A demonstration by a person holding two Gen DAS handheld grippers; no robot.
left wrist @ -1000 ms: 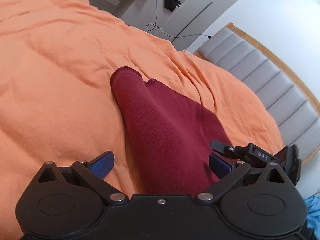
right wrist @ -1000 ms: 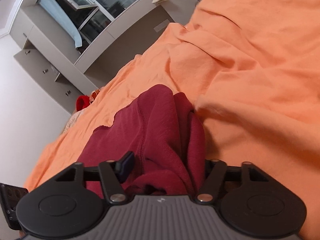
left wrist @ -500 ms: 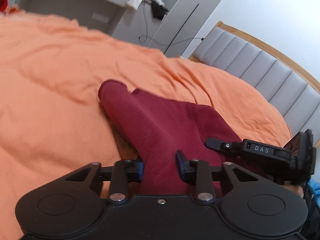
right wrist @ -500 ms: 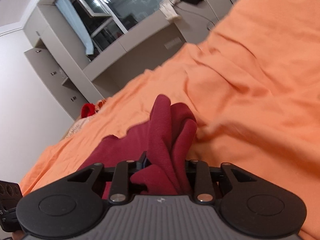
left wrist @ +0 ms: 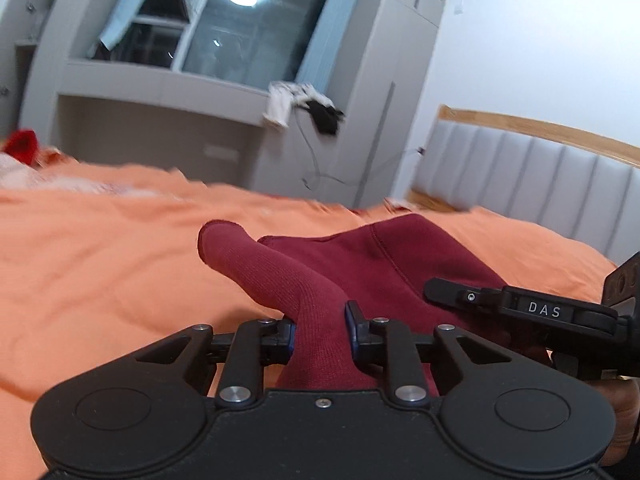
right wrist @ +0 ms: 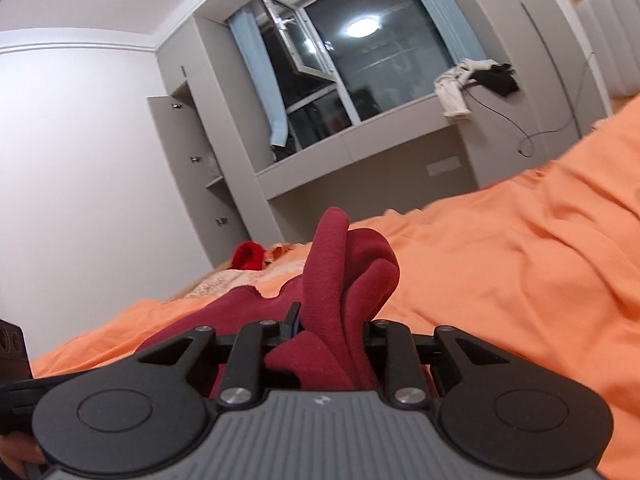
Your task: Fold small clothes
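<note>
The left gripper (left wrist: 320, 330) and the right gripper (right wrist: 332, 330) each pinch the dark red garment (left wrist: 360, 264) — side by side. It stretches away from both over the orange bed (left wrist: 100, 260) toward the far edge.

Left gripper (left wrist: 320, 330): black body, 2 round discs, silver screws, blue pads (left wrist: 351, 322). Right gripper (right wrist: 330, 326): grey ribbed centre plate, black arms, silver screws; white "DAS" marking on it at right of left view.
</note>
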